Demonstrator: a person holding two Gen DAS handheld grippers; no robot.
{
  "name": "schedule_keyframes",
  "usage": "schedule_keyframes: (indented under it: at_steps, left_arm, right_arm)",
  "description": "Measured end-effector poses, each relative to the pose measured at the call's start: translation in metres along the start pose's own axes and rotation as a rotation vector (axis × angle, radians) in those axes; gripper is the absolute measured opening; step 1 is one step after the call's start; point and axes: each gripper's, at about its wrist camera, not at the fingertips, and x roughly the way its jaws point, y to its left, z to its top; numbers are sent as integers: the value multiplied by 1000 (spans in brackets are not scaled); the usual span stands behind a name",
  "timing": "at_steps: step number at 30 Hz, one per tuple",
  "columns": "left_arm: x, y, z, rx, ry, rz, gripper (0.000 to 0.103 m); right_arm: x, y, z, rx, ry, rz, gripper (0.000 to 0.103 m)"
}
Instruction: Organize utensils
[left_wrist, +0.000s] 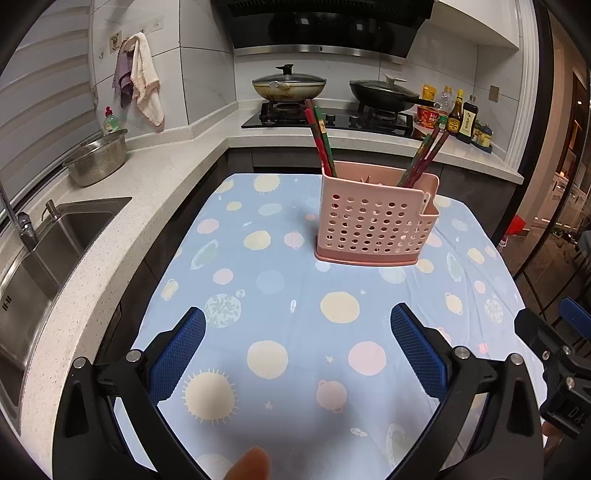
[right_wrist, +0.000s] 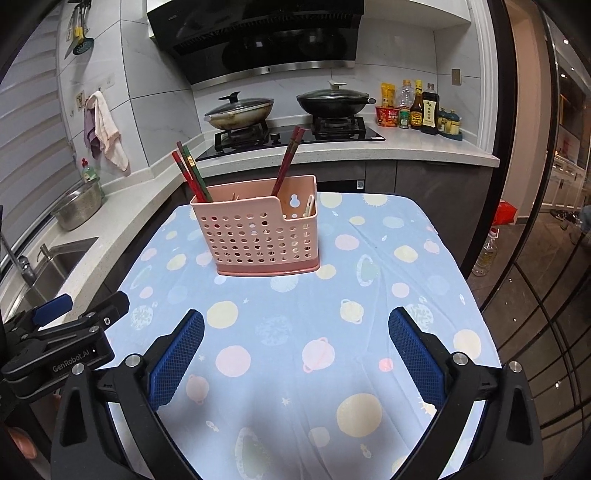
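A pink perforated utensil holder (left_wrist: 375, 218) stands on the blue planet-print tablecloth (left_wrist: 295, 288); it also shows in the right wrist view (right_wrist: 258, 236). Red and green chopsticks (left_wrist: 320, 136) lean in its left corner and more chopsticks (left_wrist: 424, 158) in its right part. In the right wrist view the left chopsticks (right_wrist: 190, 173) and right chopsticks (right_wrist: 288, 158) stand the same way. My left gripper (left_wrist: 297, 321) is open and empty, short of the holder. My right gripper (right_wrist: 295, 325) is open and empty, also short of it. The left gripper's body (right_wrist: 55, 343) shows at the right view's left edge.
A stove with two lidded pans (left_wrist: 288, 86) sits on the counter behind the table. A sink (left_wrist: 44, 251) and a steel colander (left_wrist: 98, 157) are at the left. Sauce bottles (left_wrist: 460, 116) stand at the back right. The table's right edge drops to the floor.
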Motion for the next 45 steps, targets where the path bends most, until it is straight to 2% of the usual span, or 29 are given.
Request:
schedule_keyframes:
  at_steps: [17,30,45]
  left_arm:
    - [0,-1,-6,-2,13,45,96]
    - [0,-2,-8,10,16,39,96]
    - [4,3,-12,7,23,68,96]
  right_arm:
    - [0,-5,-9,-7,18,-11,96]
    - [1,-4,-12,-19,22,-26,96]
    - [6,-4,-15,-18,30,-32,96]
